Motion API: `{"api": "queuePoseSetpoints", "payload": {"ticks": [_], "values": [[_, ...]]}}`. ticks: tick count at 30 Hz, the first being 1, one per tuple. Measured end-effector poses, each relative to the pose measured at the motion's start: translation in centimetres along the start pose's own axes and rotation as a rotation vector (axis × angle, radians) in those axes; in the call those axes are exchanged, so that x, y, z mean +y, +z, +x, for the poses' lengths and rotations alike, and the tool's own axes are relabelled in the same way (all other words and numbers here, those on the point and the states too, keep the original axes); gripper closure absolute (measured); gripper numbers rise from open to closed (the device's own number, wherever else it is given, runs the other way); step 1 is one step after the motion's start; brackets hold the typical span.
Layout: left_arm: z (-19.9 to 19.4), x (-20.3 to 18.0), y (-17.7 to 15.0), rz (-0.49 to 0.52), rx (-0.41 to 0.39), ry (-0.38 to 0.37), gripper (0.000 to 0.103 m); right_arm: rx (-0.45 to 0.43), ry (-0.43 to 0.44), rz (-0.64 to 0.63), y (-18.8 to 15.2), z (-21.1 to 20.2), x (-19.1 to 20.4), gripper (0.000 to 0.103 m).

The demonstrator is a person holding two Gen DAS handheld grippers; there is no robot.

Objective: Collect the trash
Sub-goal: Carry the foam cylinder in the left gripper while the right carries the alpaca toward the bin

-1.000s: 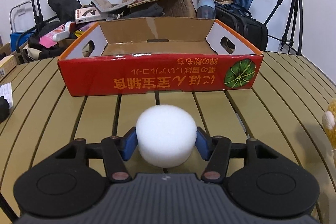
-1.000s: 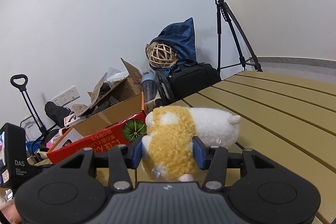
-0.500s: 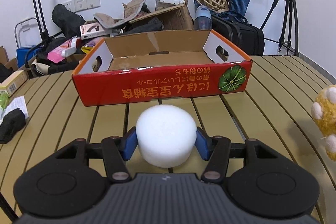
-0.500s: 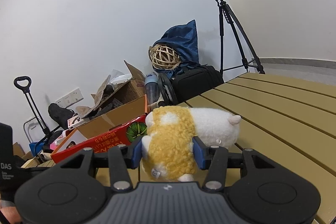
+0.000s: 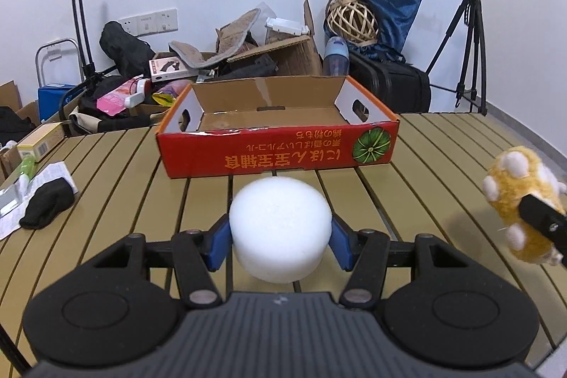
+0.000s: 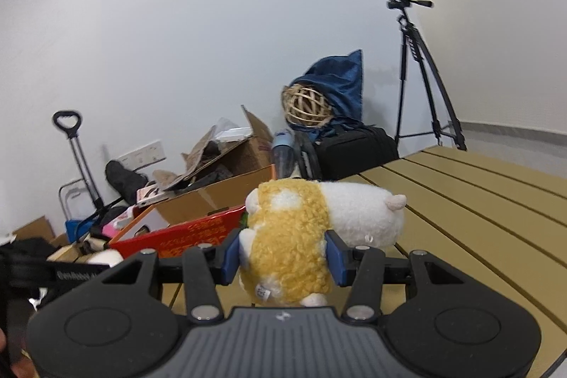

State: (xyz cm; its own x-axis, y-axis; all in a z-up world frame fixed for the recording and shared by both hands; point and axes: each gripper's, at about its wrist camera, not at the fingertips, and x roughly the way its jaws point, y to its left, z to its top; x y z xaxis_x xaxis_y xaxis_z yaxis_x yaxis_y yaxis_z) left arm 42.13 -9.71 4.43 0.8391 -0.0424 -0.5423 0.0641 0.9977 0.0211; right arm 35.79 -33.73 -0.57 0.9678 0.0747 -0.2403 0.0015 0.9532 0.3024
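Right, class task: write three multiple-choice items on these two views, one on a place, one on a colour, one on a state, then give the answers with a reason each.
1. Where is the black cloth?
A. on the slatted table, left of the box
B. inside the box
C. under the tripod

2. What colour is the outside of the cardboard box?
A. blue
B. red
C. green

3. What is the left claw doing?
A. hanging open with nothing in it
B. clamped on the white foam puck
C. clamped on the plush toy

Answers: A, it lies on the slats at far left; B, its printed front wall is red; B, both blue pads press the puck's sides.
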Motion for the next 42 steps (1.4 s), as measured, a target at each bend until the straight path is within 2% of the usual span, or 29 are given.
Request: {"api": "queuePoseSetpoints", "payload": {"ticks": [10,19,26,35,36,39,42], "values": [[-6.2,1.1,-3.2,-0.014,-0.015,-0.012,0.045,0.006,0.052,-0.074,-1.2,-4.4,1.1,0.055],[-11.3,2.2,-7.4,-0.032,-0.017,-0.037,0.045,0.012,0.095,-0.112,-4.9,-10.2,1.7,0.055],[-14.6,2.9,-10.3,-0.029,-0.015,-0.036,0.045,0.057,0.134,-0.148,-7.0,-13.6,2.6,0.055],[-17.4,3.6,-14.2,-0.035,0.013,-0.072,0.045,0.135,0.160,-0.220,-10.1,-17.9,4.5,0.057],[-17.6,3.6,-14.6,-0.037,0.018,-0.074,0.045,0.144,0.162,-0.225,-10.4,-18.5,4.7,0.060],[-17.8,3.9,-15.8,-0.033,0.035,-0.080,0.045,0.166,0.176,-0.241,-11.2,-19.4,5.2,0.093],[-17.9,4.5,-16.9,-0.039,0.059,-0.070,0.045,0.223,0.176,-0.237,-11.8,-18.4,5.4,0.099]]}}
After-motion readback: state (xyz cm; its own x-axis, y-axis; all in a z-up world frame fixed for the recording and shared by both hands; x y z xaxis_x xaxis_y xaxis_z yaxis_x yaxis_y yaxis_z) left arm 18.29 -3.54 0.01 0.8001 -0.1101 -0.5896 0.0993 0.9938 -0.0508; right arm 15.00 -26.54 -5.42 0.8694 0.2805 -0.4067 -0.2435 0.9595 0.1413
